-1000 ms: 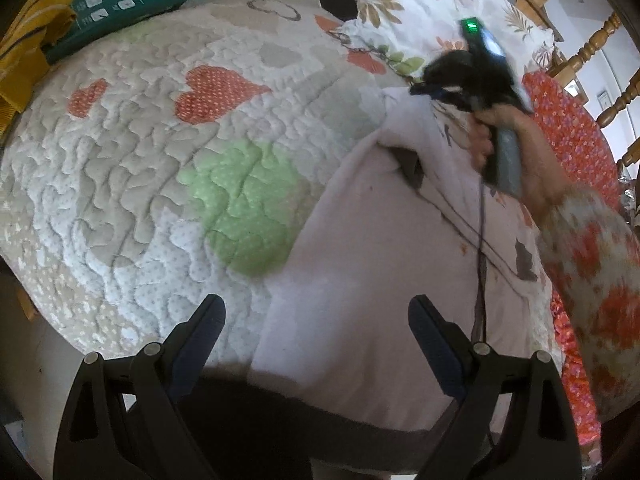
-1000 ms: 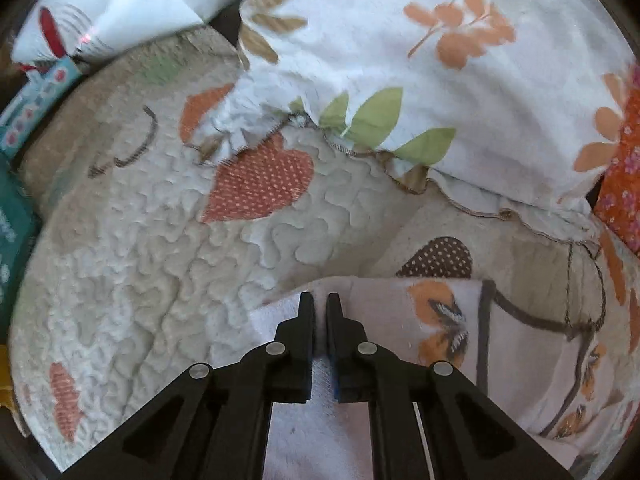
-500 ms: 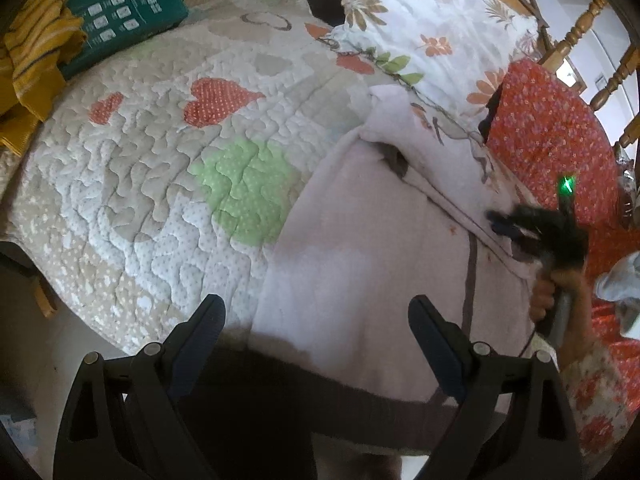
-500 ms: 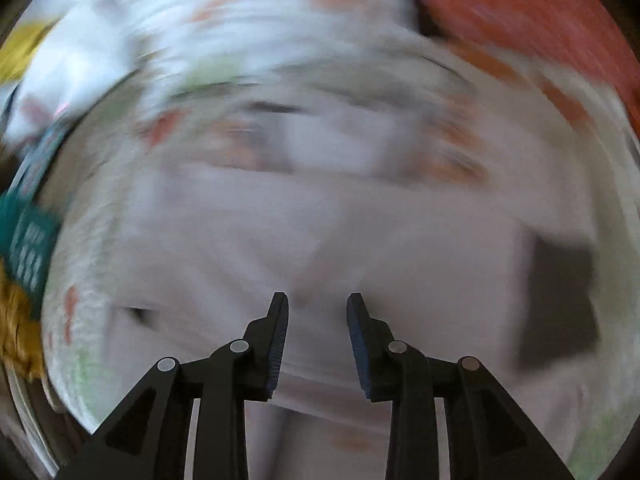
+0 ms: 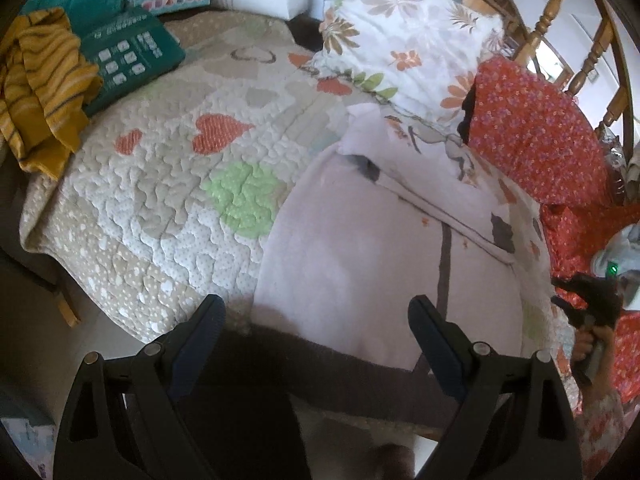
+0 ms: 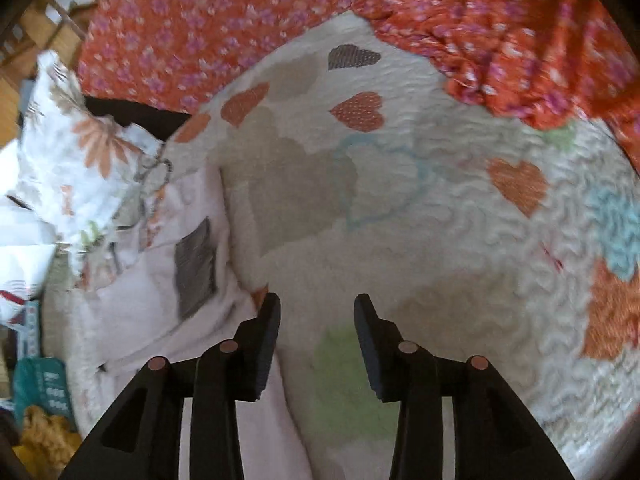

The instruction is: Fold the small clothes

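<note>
A quilt (image 5: 160,184) with stitched hearts covers the bed and fills most of both views. In the left wrist view its near edge drops off toward the floor at the lower left.

A pale pink garment (image 5: 360,248) lies spread flat on the quilt, right of a green heart patch (image 5: 244,196). Its dark hem band (image 5: 320,364) runs along the near edge of the bed, and a folded-over flap with grey patches crosses its upper part. In the right wrist view the same garment (image 6: 160,300) lies at the left, blurred, with bare quilt (image 6: 400,220) to its right.

An orange floral cloth (image 5: 536,136) is heaped at the right of the garment, touching its far side. A white pillow (image 5: 408,40) with leaf print sits behind the garment's far end. At the far left a yellow striped cloth (image 5: 40,88) lies partly over a teal pack (image 5: 128,56).

The left tongs (image 5: 316,320) hang wide apart above the hem band, holding nothing. The right tongs (image 6: 316,320) are parted to a moderate gap over bare quilt just beside the garment's right edge, also holding nothing. In the left wrist view the right tongs (image 5: 576,292) show at the far right edge with a green light, gripped by the right hand (image 5: 596,344).
</note>
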{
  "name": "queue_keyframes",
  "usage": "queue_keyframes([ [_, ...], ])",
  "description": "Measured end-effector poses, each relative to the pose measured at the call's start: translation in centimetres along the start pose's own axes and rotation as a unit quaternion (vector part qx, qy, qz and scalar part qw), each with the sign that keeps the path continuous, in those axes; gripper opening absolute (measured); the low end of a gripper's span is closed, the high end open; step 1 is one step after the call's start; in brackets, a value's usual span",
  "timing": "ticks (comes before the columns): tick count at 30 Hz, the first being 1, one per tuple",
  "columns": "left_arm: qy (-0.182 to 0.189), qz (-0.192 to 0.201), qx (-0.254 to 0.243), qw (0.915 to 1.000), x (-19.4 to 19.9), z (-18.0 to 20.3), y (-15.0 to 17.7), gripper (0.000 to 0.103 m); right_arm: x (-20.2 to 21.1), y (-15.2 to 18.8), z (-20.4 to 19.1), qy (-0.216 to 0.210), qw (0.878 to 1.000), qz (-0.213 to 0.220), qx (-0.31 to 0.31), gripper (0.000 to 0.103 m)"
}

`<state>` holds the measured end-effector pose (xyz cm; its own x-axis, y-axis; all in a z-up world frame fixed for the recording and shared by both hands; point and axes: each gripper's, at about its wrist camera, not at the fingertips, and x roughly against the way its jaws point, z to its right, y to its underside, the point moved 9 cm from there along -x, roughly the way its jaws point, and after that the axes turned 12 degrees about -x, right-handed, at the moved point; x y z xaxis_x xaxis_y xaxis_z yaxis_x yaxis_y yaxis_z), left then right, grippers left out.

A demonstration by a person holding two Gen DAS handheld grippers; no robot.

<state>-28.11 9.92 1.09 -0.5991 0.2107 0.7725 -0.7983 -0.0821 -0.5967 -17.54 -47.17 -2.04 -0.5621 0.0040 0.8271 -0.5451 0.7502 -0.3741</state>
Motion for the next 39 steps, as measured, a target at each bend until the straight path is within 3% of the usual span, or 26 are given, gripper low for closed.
queue_keyframes([
  [5, -0.009, -0.006, -0.024, 0.9997, -1.2, -0.7, -1.0, 0.092, 1.4, 4.4, 0.9, -0.06, 0.997, -0.043, -0.025, 0.05],
  [13, 0.0, -0.061, 0.006, 0.9981, -7.8, -5.5, -1.2, 0.091, -2.8, 11.0, 1.9, -0.067, 0.992, -0.103, -0.035, 0.051],
  [14, 0.011, -0.069, 0.016, 0.9975, -8.7, -6.0, -1.0, 0.089, -2.8, 11.5, 1.8, -0.078, 0.992, -0.097, -0.037, 0.051],
  [16, 0.045, -0.081, 0.031, 0.9952, -10.2, -6.3, -0.6, 0.075, -2.7, 12.3, 1.5, -0.095, 0.99, -0.096, -0.032, 0.051],
  [19, 0.07, -0.077, 0.035, 0.994, -11.3, -5.9, -0.4, 0.074, -3.0, 14.8, 0.4, -0.148, 0.978, -0.139, -0.039, 0.051],
  [27, 0.164, -0.062, 0.031, 0.9841, -10.8, -2.4, 2.7, 0.073, -3.5, 21.5, -2.2, -0.192, 0.962, -0.195, 0.012, 0.051],
  [33, 0.189, -0.075, 0.052, 0.9777, -10.5, -1.7, 4.9, 0.053, -3.4, 24.5, -1.6, -0.214, 0.951, -0.222, 0.01, 0.051],
  [39, 0.205, -0.096, 0.09, 0.9699, -10.9, -1.2, 7.0, 0.052, -3.5, 27.3, -0.9, -0.217, 0.945, -0.245, 0.008, 0.051],
])
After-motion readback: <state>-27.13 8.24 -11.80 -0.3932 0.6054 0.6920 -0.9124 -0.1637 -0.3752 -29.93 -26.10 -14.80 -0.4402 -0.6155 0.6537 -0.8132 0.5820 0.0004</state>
